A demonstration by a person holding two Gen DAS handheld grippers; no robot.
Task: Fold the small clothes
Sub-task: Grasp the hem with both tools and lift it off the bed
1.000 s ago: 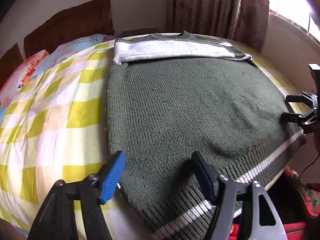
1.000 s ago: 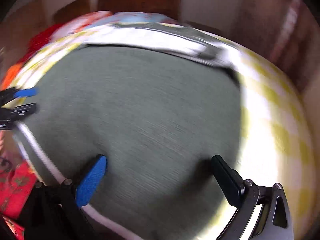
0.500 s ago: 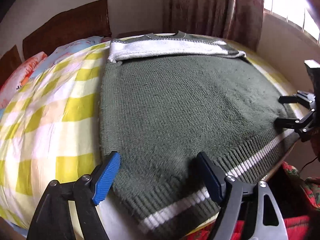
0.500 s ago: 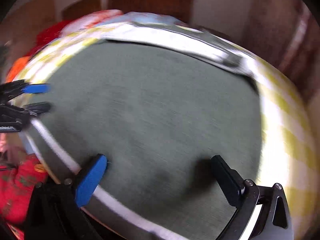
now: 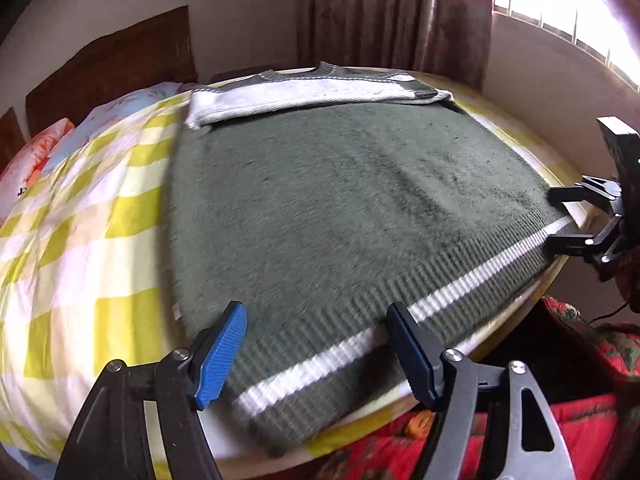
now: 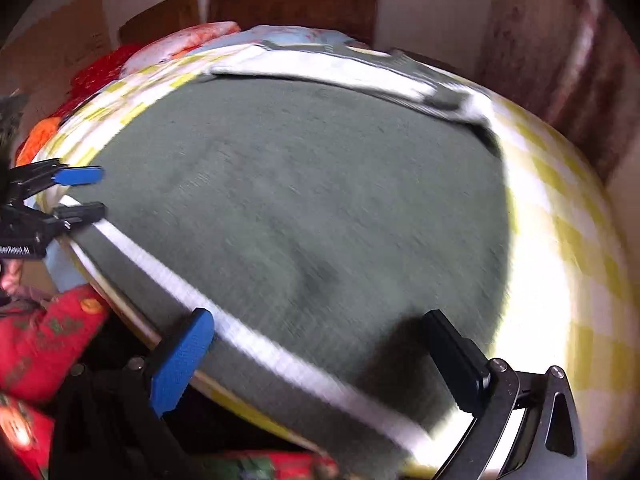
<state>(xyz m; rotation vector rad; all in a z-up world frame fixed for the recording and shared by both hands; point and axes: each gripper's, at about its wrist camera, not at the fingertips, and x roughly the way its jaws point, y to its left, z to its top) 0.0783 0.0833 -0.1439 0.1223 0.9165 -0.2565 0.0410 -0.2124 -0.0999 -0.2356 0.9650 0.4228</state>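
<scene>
A dark green knitted sweater [image 5: 340,208] lies flat on the bed, its pale sleeves [image 5: 304,96] folded across the top. Its ribbed hem with a white stripe [image 5: 320,364] runs along the near bed edge. My left gripper [image 5: 316,320] hovers over the hem's left part. Its jaws are closing with the hem between them, and the pads are not pressing on it. My right gripper [image 6: 316,320] stands open over the hem's right part [image 6: 280,356] and shows small at the right edge of the left wrist view [image 5: 556,216]. The right wrist view, which is blurred, shows the left gripper [image 6: 80,194].
A yellow and white checked cover [image 5: 80,240] is spread over the bed. Pillows [image 5: 36,160] and a wooden headboard [image 5: 112,60] are at the far left. A curtain [image 5: 400,12] and a window [image 5: 560,8] stand behind. Red patterned cloth [image 5: 520,432] lies below the near edge.
Both grippers have drawn back toward the near bed edge, so the striped hem now lies between each pair of fingers. The sweater has not moved.
</scene>
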